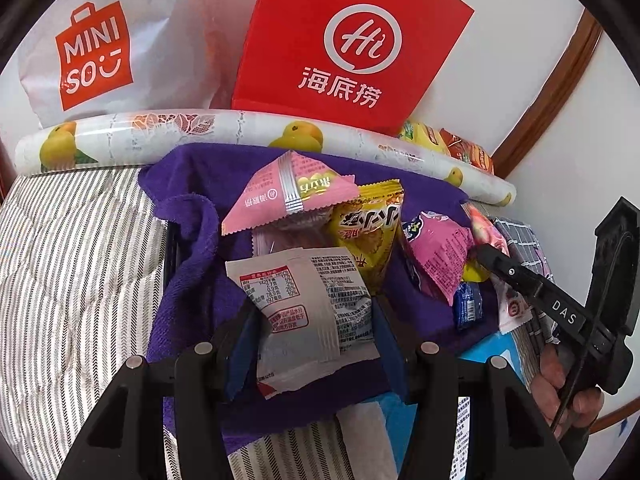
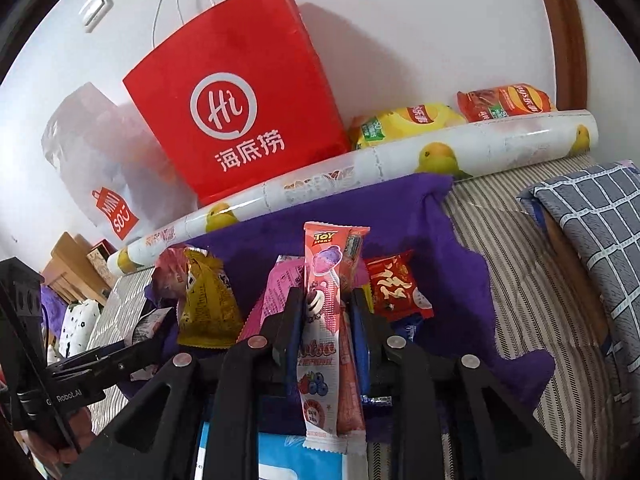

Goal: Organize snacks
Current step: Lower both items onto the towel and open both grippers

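Snacks lie heaped on a purple towel [image 1: 188, 280] on the striped bed, where the left gripper [image 1: 316, 320] clamps a white sachet [image 1: 304, 292] and the right gripper [image 2: 326, 312] has its jaws beside a long pink Toy Story packet [image 2: 324, 320], whether pressing it is unclear.

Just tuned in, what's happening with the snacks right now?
A person is sorting snack packets piled on a purple towel on a striped bed. The left gripper is shut on a white packet with a nutrition label. The right gripper has a long pink Toy Story snack stick between its jaws. A yellow packet and pink packets lie beside them; a red Haidilao bag stands behind.
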### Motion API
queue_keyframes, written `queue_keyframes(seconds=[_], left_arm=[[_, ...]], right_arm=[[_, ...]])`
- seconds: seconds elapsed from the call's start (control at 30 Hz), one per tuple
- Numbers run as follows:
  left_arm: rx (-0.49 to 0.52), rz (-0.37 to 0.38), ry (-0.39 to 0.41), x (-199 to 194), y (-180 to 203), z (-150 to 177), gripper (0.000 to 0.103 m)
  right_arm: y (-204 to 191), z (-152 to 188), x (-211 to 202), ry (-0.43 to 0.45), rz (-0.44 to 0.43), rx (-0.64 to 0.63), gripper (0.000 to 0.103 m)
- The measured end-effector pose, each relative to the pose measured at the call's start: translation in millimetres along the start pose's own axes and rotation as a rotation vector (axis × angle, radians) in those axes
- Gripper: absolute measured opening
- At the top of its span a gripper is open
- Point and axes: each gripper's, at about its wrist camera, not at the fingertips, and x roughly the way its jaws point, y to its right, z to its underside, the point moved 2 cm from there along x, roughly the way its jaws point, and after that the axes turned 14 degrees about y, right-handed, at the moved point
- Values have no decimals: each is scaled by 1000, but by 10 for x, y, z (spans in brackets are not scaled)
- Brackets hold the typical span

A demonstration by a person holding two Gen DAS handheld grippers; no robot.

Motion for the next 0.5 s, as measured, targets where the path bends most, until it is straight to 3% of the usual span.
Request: queue_keyframes(seconds=[0.2,0.3,0.5], left_arm=[[-18,-7,-11,53,-35,4,54],[-27,-9,-13,67,-54,0,54],[-33,-8,-13,63,-75,-2,54]], right_arm=[[8,6,13,-11,1,5,27],[5,-5,-6,-1,0,3,37],[-33,-14,-27,8,-1,-22,41]])
